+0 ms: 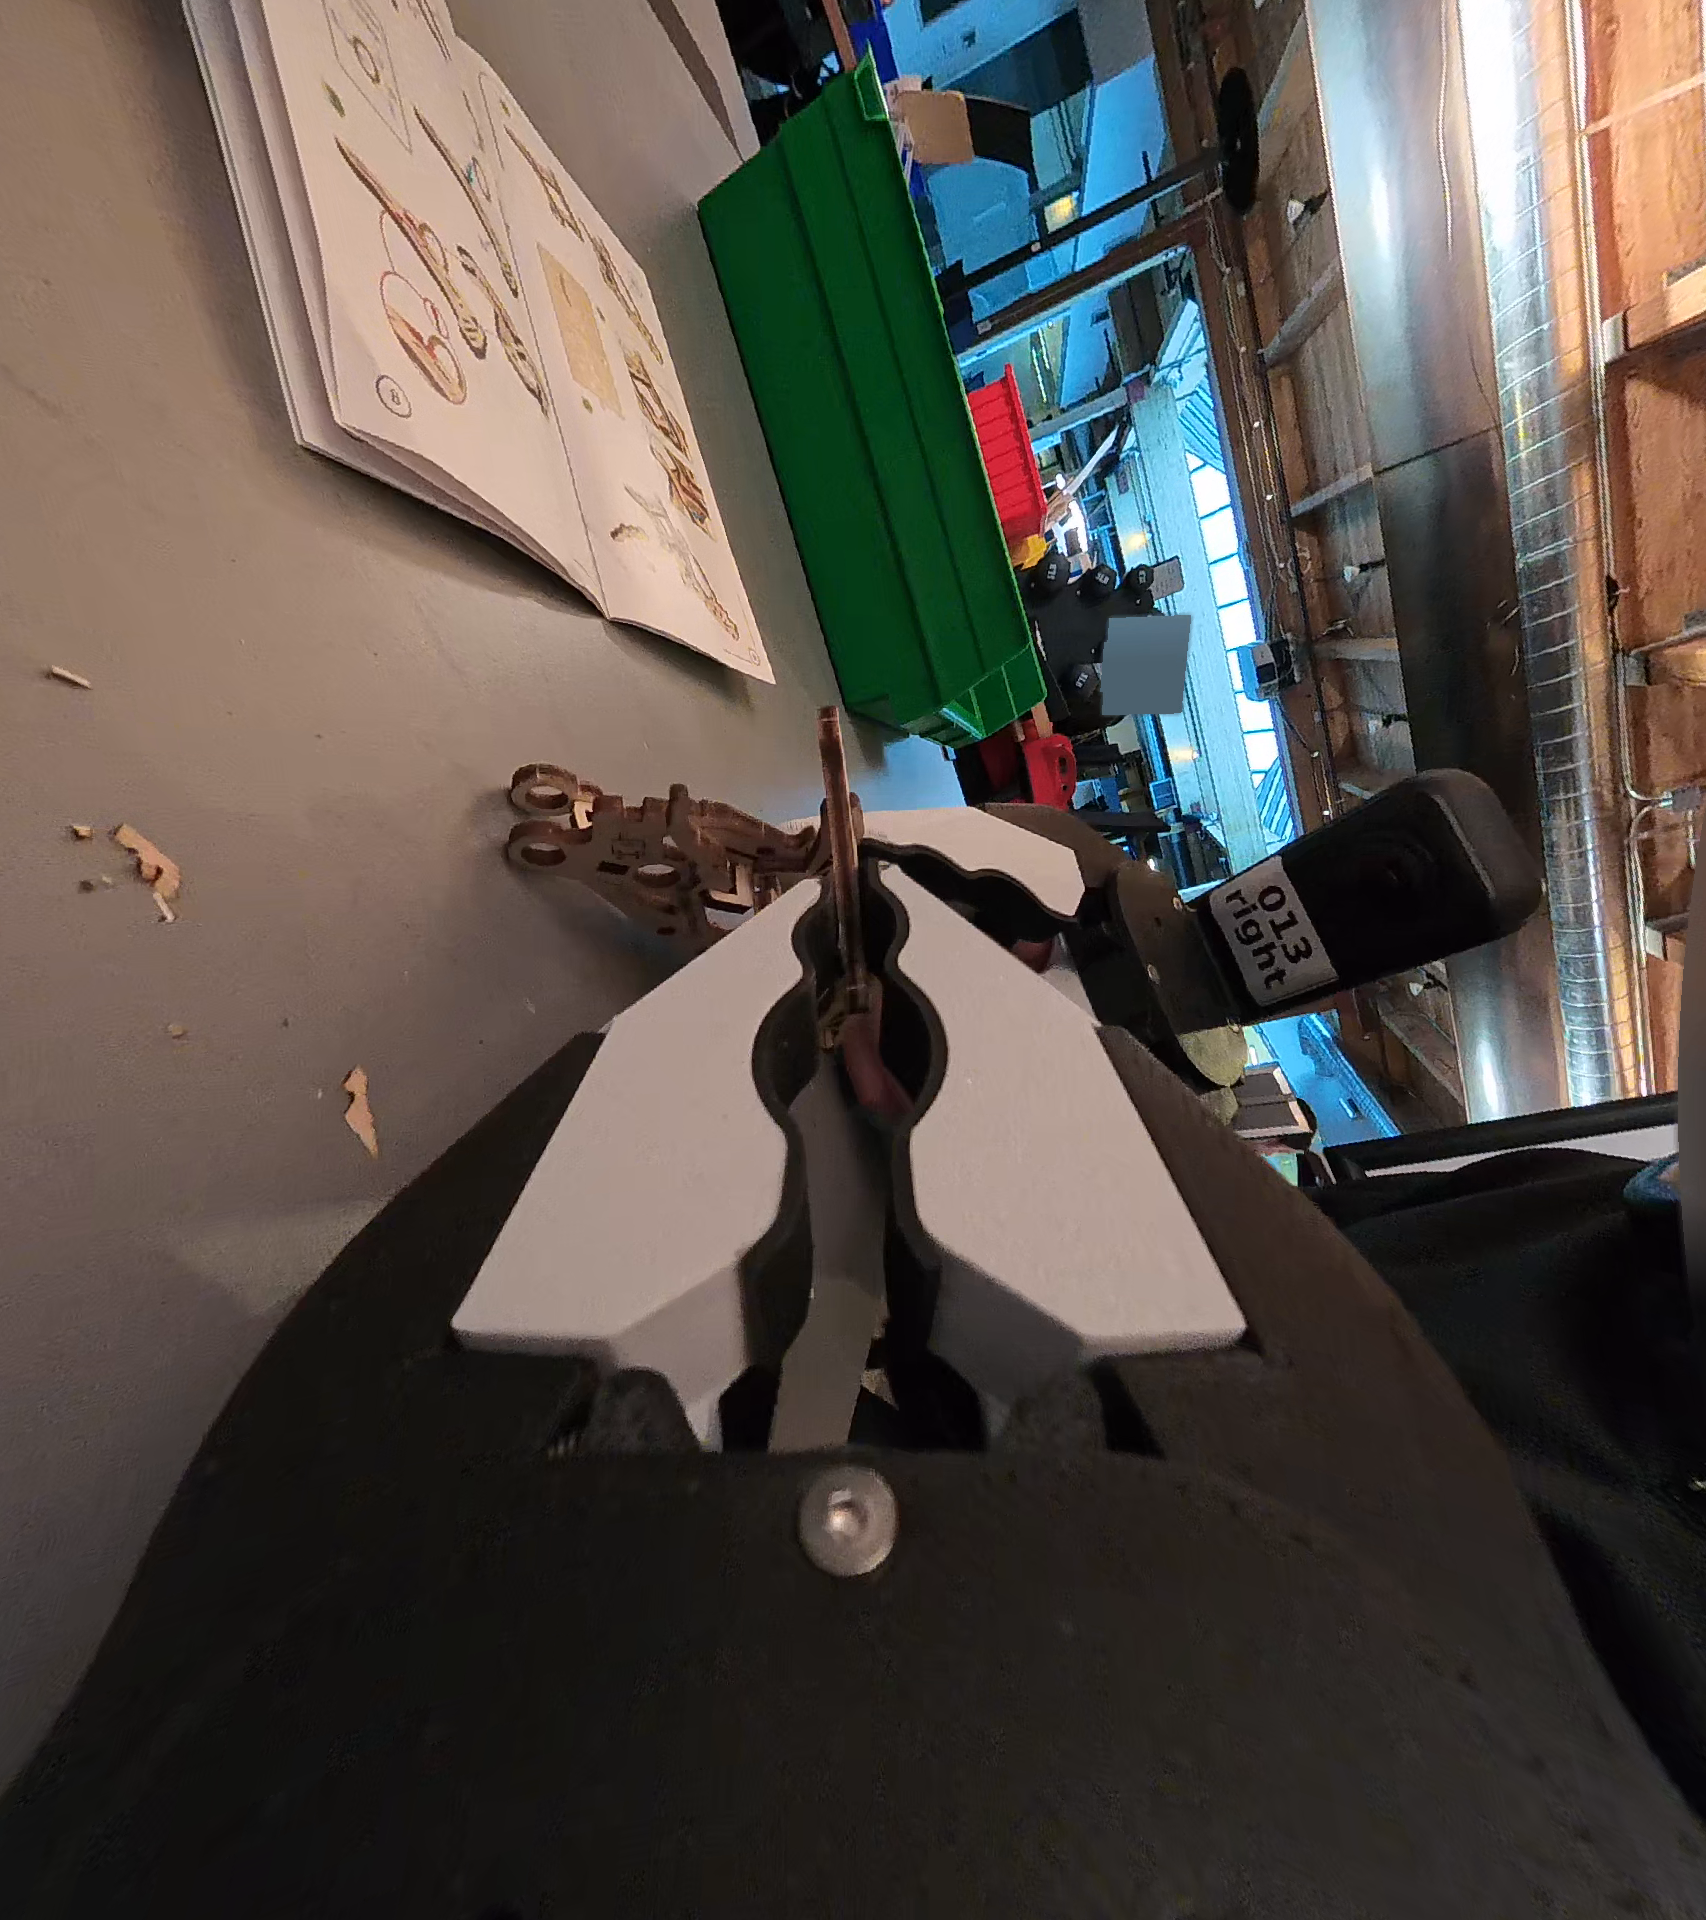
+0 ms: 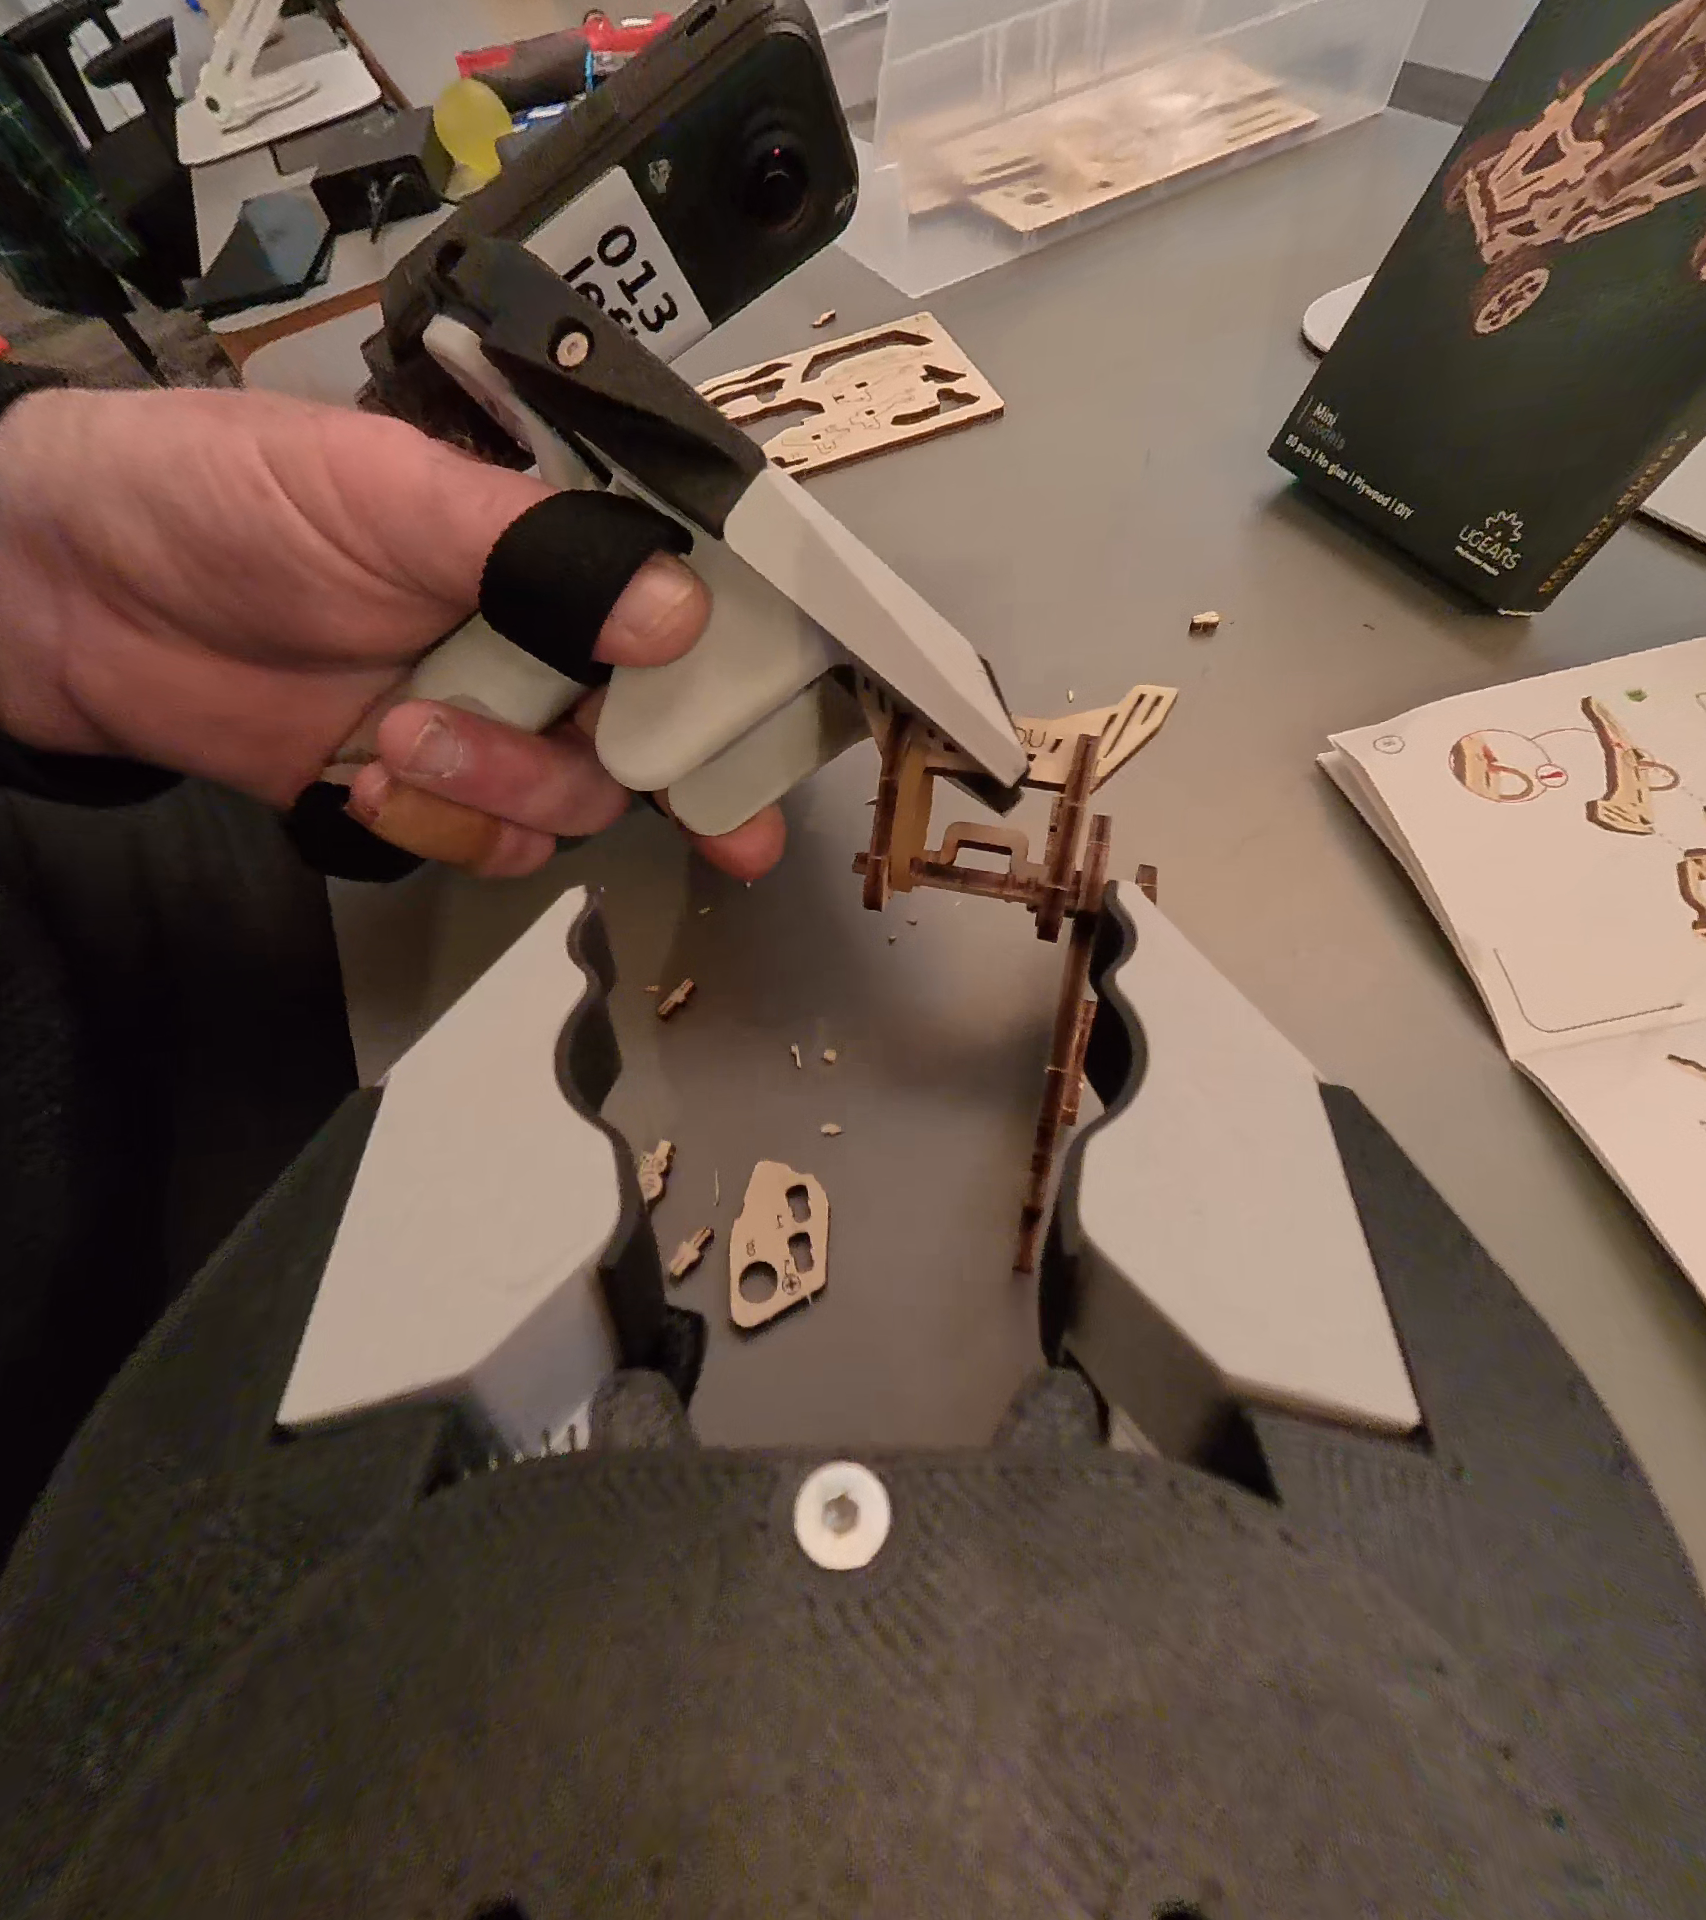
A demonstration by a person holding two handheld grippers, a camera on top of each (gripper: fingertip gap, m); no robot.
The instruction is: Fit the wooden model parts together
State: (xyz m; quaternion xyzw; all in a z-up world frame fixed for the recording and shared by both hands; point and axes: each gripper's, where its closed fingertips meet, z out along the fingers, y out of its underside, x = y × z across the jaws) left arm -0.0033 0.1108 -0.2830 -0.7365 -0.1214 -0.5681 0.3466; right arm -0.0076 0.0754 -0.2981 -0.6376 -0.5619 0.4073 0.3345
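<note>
The right gripper (image 2: 854, 1049) has its jaws wide apart, and the inner face of one finger touches a long side plate of the wooden model (image 2: 994, 852), which stands on the grey counter (image 2: 1192, 540); the other finger is well apart from it. Between these open jaws, on the counter in front of the model, lie a flat loose wooden part (image 2: 778, 1245) with holes and some small wood chips (image 2: 674, 1000). Just behind the model's near frame, the left gripper (image 2: 1000, 774) comes down from the left side, held by a person's hand (image 2: 309, 613). In the left wrist view, the left gripper (image 1: 844, 925) has its jaws nearly closed on a thin wooden piece (image 1: 841, 831) of the model, which is seen edge-on and stands out past the fingertips. To the right of the model lies an open instruction booklet (image 2: 1607, 914) with drawings. Behind the model, farther on the counter, lies a wooden sheet (image 2: 854, 393) with cut-out shapes. Behind and to the right of the model stands a dark box (image 2: 1555, 312) with a picture of a wooden car. Far behind the model is a clear plastic bin (image 2: 1119, 114) with more wooden sheets inside. In the left wrist view, a green bin (image 1: 859, 416) lies beyond the booklet.
</note>
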